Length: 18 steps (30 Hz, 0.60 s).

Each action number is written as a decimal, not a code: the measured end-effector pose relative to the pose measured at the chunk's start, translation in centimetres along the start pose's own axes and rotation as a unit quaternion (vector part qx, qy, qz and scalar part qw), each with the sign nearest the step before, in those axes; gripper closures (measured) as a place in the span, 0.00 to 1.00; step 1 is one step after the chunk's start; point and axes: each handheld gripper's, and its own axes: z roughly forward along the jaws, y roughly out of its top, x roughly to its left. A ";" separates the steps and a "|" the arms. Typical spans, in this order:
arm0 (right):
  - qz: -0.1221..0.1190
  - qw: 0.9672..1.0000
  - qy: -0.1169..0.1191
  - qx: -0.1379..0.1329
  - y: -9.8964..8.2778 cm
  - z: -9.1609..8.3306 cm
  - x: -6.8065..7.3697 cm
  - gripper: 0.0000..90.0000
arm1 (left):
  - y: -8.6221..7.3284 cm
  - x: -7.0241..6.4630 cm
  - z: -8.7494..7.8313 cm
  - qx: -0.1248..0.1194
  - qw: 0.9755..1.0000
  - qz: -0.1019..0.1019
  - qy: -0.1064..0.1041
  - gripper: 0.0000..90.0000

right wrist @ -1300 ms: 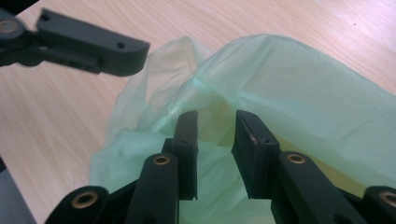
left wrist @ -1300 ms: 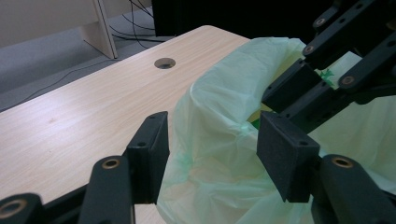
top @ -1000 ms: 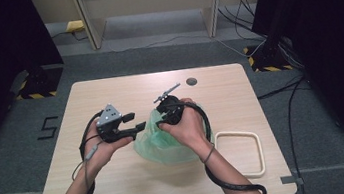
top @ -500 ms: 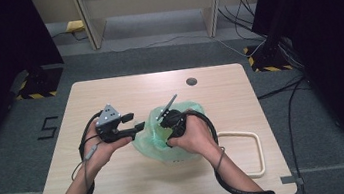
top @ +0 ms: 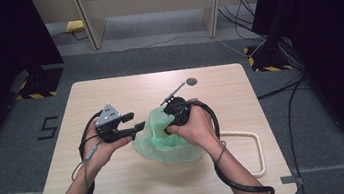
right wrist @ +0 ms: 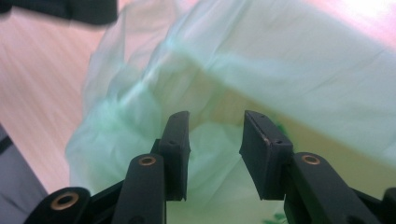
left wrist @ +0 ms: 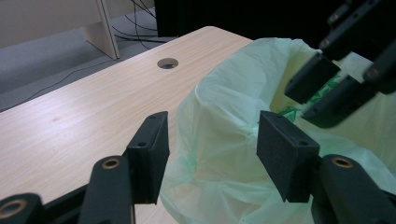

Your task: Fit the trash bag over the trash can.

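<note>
A thin pale green plastic bag (top: 166, 147) lies crumpled in the middle of the wooden table (top: 121, 184), mouth towards me. My left gripper (top: 139, 127) stands at the bag's left rim. In the left gripper view its jaws (left wrist: 212, 140) are apart, the bag's rim (left wrist: 224, 107) loose between them. My right gripper (top: 168, 128) points down into the bag's mouth. Its jaws (right wrist: 215, 140) have just been opening and stand apart, green film (right wrist: 261, 60) behind them, unpinched. The right gripper (left wrist: 308, 99) shows at the upper right of the left gripper view.
A white wire-like rectangular frame (top: 259, 153) lies at the table's right edge. A round dark grommet hole (top: 191, 81) sits near the far edge. Cables trail from both grippers along my forearms. Bare wood lies left of and behind the bag.
The bag's far side billowed up around the right gripper and has sunk again. The right hand shifted a little over the bag. The left hand has stayed put.
</note>
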 end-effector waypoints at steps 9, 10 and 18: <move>0.025 1.000 0.007 -0.002 2.0 1.2 -1.1 0.69 | 0.0 0.2 -0.3 -0.004 1.000 -0.001 0.004 0.48; 0.026 1.000 0.007 0.003 2.2 1.4 -1.3 0.69 | 0.0 0.2 -0.3 -0.004 1.000 -0.001 0.004 0.48; 0.038 0.999 -0.006 0.011 3.0 2.4 -2.1 0.69 | 0.0 0.2 -0.4 -0.005 1.000 -0.001 0.005 0.48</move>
